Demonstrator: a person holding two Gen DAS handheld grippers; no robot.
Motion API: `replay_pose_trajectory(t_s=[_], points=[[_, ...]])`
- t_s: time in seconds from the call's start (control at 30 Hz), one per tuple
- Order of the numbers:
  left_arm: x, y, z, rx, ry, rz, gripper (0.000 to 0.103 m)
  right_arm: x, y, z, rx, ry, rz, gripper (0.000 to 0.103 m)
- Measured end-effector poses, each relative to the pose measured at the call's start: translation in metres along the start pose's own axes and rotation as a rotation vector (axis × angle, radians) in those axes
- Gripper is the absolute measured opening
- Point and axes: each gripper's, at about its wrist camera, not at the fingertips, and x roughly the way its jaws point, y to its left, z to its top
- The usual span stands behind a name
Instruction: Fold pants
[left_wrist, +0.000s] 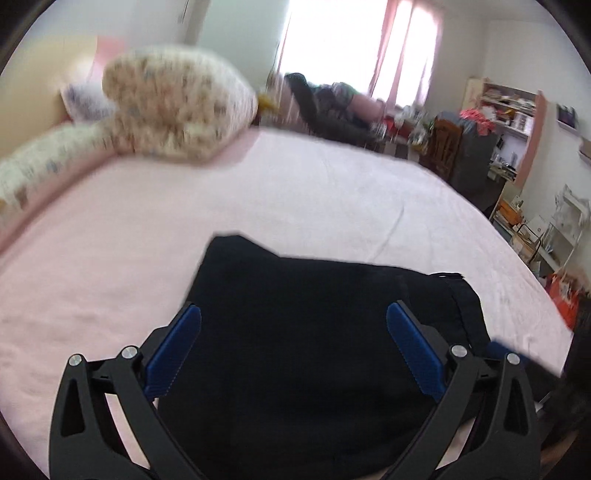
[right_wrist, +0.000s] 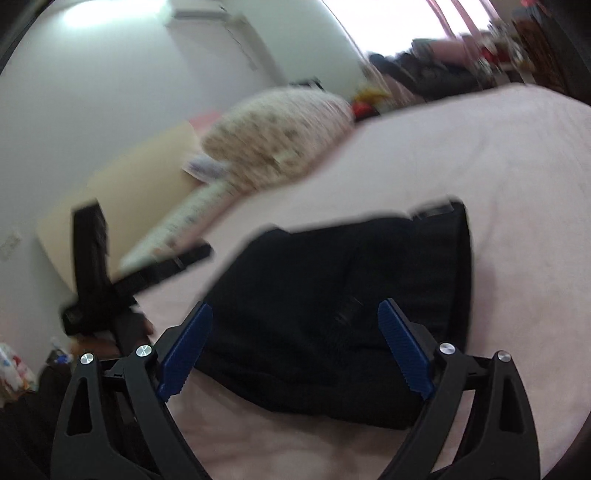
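The black pants (left_wrist: 295, 332) lie folded into a compact bundle on the pink bedsheet (left_wrist: 295, 192). My left gripper (left_wrist: 293, 314) is open, its blue pads wide apart above the bundle, holding nothing. In the right wrist view the same pants (right_wrist: 332, 295) lie folded on the sheet (right_wrist: 480, 147), waistband edge toward the right. My right gripper (right_wrist: 295, 310) is open over the bundle's near edge and is empty. The left gripper's black body (right_wrist: 96, 280) shows at the left of the right wrist view.
A floral pillow (left_wrist: 177, 103) and a floral bolster (left_wrist: 44, 162) lie at the head of the bed by a cream headboard (right_wrist: 122, 192). Dark clothes on a chair (left_wrist: 325, 107) and cluttered shelves (left_wrist: 509, 122) stand beyond the far bed edge.
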Motion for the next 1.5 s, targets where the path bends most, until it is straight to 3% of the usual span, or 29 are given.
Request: replay_pose_trajectory(t_s=[0.07,0.13,0.23,0.33,0.4,0.47,0.53,0.7,0.77,0.87,0.93,1.07,1.27,1.4,1.5], points=[[0.022,0.008,-0.004,-0.038,0.090,0.026,0.101,0.011,-0.011,-0.007,0.035,0.065,-0.032,0.093],[0.039,0.018,-0.014,-0.077,0.169,0.041,0.101,0.013,-0.017,-0.014,0.054,0.063,-0.027,0.093],[0.062,0.040,-0.031,-0.177,0.245,-0.031,0.101,0.014,-0.011,-0.016,-0.002,0.071,-0.061,0.093],[0.050,0.042,-0.023,-0.173,0.241,-0.048,0.100,0.011,0.005,-0.015,-0.073,0.071,-0.110,0.093],[0.039,0.045,-0.010,-0.167,0.204,-0.096,0.100,-0.006,0.012,-0.003,-0.081,-0.002,-0.068,0.095],[0.028,0.046,0.010,-0.141,0.142,-0.106,0.101,-0.010,0.015,0.016,-0.116,-0.057,-0.087,0.101],[0.028,0.046,0.028,-0.136,0.115,-0.108,0.101,0.000,0.009,0.031,-0.122,-0.029,-0.120,0.102],[0.057,0.042,0.054,-0.212,0.129,-0.189,0.101,0.025,-0.019,0.045,-0.052,0.033,-0.103,0.102],[0.075,0.035,0.056,-0.203,0.149,-0.157,0.101,0.036,-0.025,0.042,-0.050,0.090,-0.142,0.102],[0.118,0.034,0.057,-0.186,0.259,-0.051,0.101,0.060,-0.035,0.028,-0.064,0.218,-0.279,0.102],[0.135,0.036,0.051,-0.191,0.310,0.001,0.101,0.062,-0.037,0.023,-0.066,0.232,-0.281,0.102],[0.152,0.033,0.047,-0.179,0.337,0.069,0.101,0.063,-0.032,0.022,-0.088,0.235,-0.300,0.102],[0.137,0.035,0.048,-0.181,0.276,0.052,0.101,0.064,-0.033,0.026,-0.097,0.222,-0.301,0.102],[0.081,0.031,0.049,-0.126,0.146,-0.012,0.101,0.050,-0.026,0.030,-0.130,0.164,-0.327,0.102],[0.038,0.024,0.038,-0.039,0.092,-0.077,0.101,0.023,-0.015,0.034,-0.130,0.101,-0.237,0.102]])
